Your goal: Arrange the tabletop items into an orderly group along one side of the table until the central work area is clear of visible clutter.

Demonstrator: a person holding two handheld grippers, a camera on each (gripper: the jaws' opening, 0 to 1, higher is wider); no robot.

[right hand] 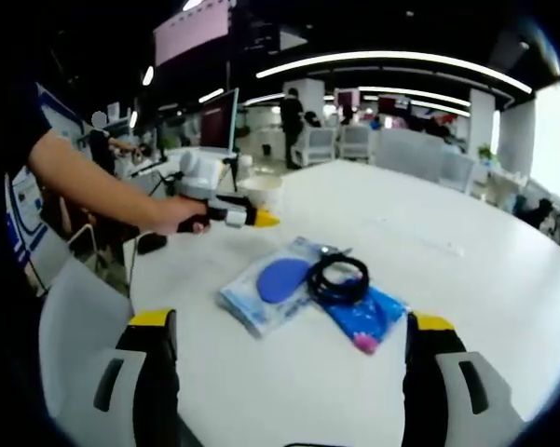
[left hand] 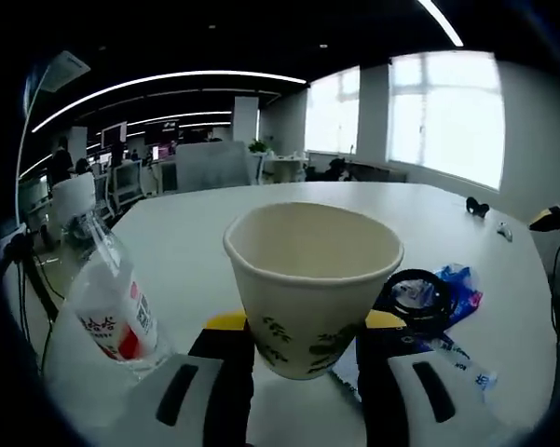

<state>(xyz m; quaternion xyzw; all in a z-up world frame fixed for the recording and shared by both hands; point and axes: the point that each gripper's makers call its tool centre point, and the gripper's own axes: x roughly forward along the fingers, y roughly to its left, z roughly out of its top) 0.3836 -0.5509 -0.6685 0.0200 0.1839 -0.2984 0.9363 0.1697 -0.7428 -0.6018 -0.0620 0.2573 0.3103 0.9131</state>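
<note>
Tabletop items sit on a white table (left hand: pixel 503 307). In the left gripper view, going left to right: a plastic bottle (left hand: pixel 107 298) with a red and white label stands tilted at the left, just beside the left gripper (left hand: pixel 305 372); a paper cup (left hand: pixel 312 284) with green leaf print is upright in the centre, clamped between the left fingers (left hand: pixel 231 372); a coiled black cable (left hand: pixel 419 296) lies on blue packets (left hand: pixel 461 289) to the right of the cup. In the right gripper view: a person's hand (right hand: pixel 182 216) holds the left gripper (right hand: pixel 261 220) at the table's far left edge by the cup (right hand: pixel 261 191); a pale packet with a blue disc (right hand: pixel 270 291), the cable (right hand: pixel 338 277) and a blue packet (right hand: pixel 363 318) lie mid-table, touching each other. Right gripper (right hand: pixel 289 358) fingers are spread wide apart, holding nothing, near the packets.
</note>
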